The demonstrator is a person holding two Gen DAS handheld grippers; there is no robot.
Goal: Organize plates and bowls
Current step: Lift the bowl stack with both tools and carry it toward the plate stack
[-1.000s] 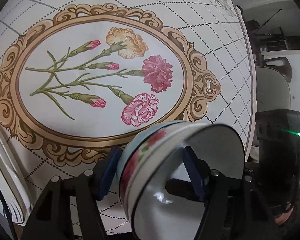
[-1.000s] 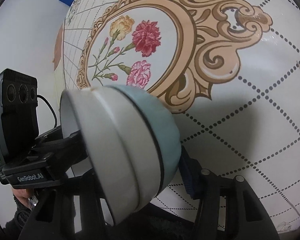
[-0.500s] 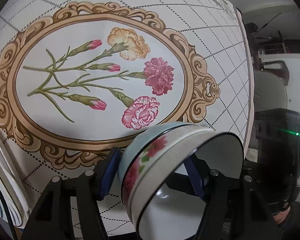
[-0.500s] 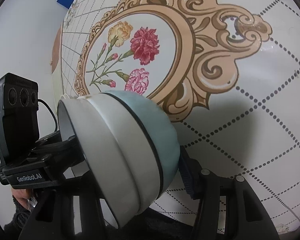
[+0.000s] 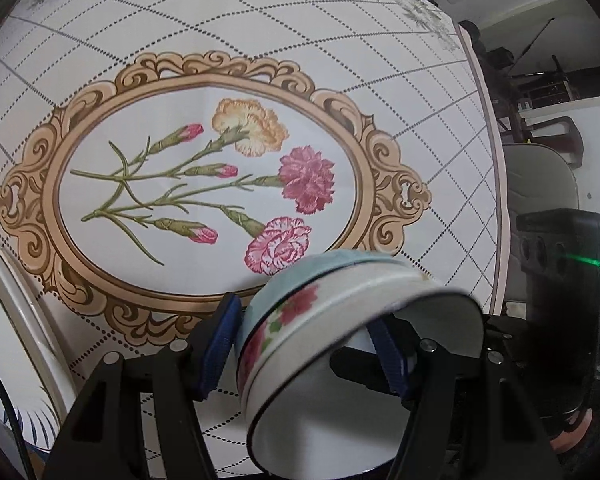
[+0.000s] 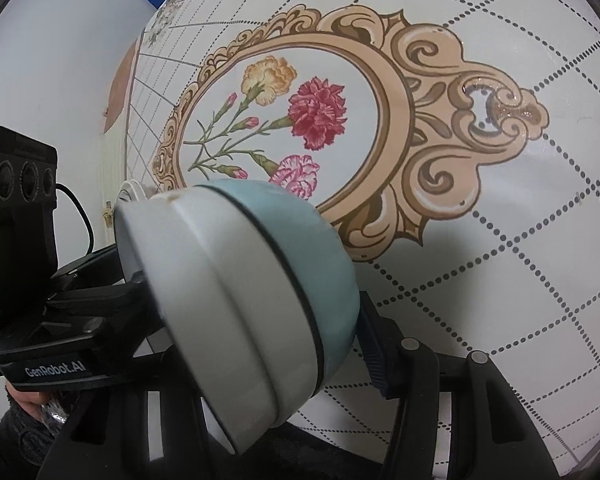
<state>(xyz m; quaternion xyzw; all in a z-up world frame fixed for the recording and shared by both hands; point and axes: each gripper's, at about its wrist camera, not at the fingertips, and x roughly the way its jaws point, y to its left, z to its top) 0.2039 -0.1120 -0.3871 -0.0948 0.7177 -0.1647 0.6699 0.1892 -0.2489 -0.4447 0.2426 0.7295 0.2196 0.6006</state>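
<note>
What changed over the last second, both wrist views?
The bowl tipped its rim more toward the tablecloth and sits lower in the left view. Nothing taken or released: left gripper and right gripper both keep clamping it. The plate at left is unmoved.

The bowl (image 5: 324,344) between the left gripper's (image 5: 304,348) matt black plastic arms looks like glazed ceramic, glossy and smooth, with ribbed blue pads (image 5: 216,344) on its wall. Beyond it the printed tablecloth (image 5: 180,60) has a faint vinyl sheen. Left, a glossy plate rim (image 5: 24,304).
</note>
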